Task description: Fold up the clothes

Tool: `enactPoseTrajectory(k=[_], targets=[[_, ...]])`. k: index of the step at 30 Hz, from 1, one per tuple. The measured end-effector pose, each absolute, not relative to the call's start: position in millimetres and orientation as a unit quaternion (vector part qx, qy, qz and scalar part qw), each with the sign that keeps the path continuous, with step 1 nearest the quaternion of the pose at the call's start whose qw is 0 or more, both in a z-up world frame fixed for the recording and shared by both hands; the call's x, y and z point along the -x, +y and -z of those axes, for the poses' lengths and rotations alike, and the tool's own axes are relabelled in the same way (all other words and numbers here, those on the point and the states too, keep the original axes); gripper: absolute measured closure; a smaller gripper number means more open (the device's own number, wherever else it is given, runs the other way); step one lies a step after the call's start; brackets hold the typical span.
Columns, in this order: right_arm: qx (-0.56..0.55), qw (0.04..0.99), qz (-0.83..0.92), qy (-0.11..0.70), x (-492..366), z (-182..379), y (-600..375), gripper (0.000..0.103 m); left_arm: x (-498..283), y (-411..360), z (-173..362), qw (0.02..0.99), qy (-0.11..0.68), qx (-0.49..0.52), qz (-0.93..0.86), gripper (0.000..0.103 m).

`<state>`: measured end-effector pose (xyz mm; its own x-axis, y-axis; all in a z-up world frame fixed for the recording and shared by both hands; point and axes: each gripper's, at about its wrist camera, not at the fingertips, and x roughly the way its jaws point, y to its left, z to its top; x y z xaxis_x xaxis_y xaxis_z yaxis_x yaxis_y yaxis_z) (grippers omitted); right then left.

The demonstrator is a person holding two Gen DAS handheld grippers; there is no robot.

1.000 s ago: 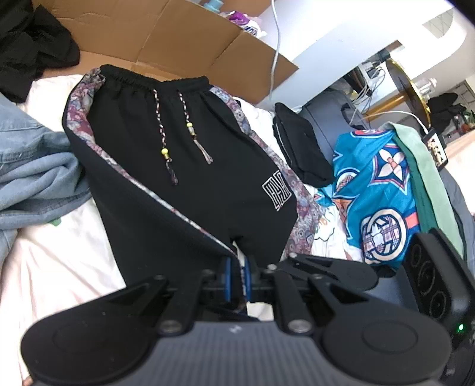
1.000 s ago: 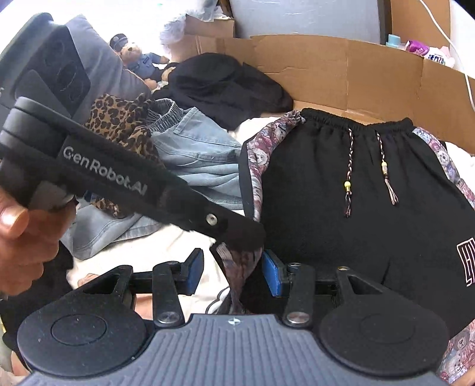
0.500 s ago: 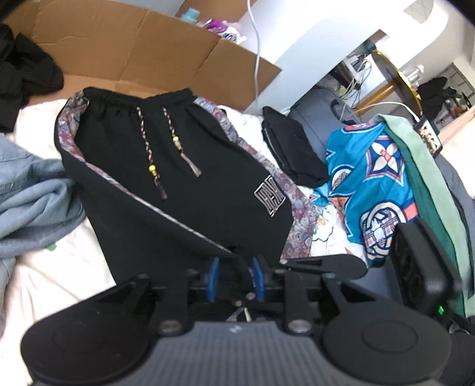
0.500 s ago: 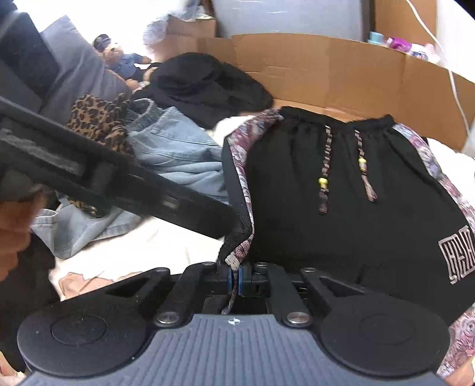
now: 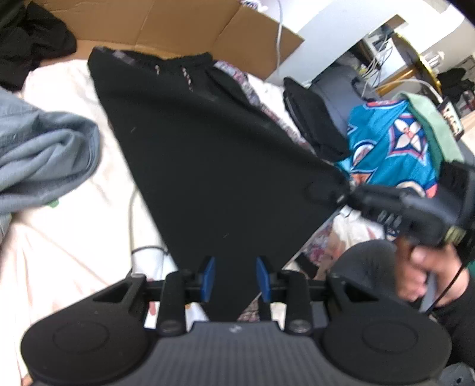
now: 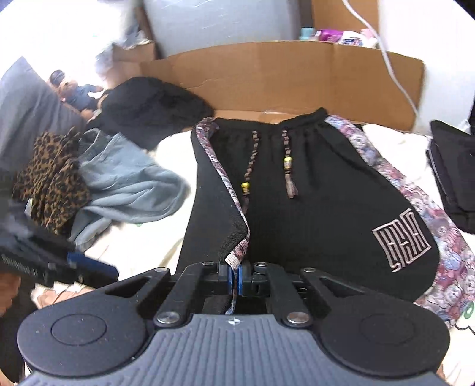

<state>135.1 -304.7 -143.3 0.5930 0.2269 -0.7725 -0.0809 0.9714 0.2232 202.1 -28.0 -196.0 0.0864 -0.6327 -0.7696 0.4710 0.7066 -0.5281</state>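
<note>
— Looking through the left wrist view first: where are the shorts [image 5: 207, 154]?

— Lifted in a black sheet above the pale bedsheet [image 5: 65, 225]. The waistband sits far, by the cardboard [image 5: 166, 26]; the near point of the cloth hangs between the blue pads of the left gripper [image 5: 234, 277]. Those pads stand apart, released, with cloth lying between them but not pinched.

— And the other tool in that view?

— The right gripper [image 5: 341, 193] comes in from the right, with the person's hand [image 5: 427, 273] behind it, gripping the cloth's right corner.

— Now the right wrist view.

— The right gripper [image 6: 234, 277] is clenched on the patterned side stripe at the hem, left leg. The shorts [image 6: 311, 202] run lengthwise away from the fingers, the hem near, the waistband and its two drawstrings far. The left leg is turned over towards the right.

— So which hand decides the fold?

— My guess: the right, since it alone holds. The long axis points near to far, so carrying the hem across would halve the shorts sideways. The left gripper [image 6: 86, 267] is blurred at the left edge.
</note>
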Motion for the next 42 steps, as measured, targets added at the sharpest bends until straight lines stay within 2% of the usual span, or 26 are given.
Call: enactPoseTrajectory(k=[19,35,42], targets=[[-0.127,0.889,0.018,0.439,-133,161,-419,0.101,-176,-67,263,0.691,0.622,0.067,0.362,0.07],[-0.171,0.872,0.11,0.445,-117,184,-512,0.101,-162,-104,306,0.646,0.648,0.16,0.37,0.07],[-0.19,0.859,0.119,0.46,-119,207,-525,0.101,-159,-119,335,0.616,0.661,0.206,0.376,0.065]])
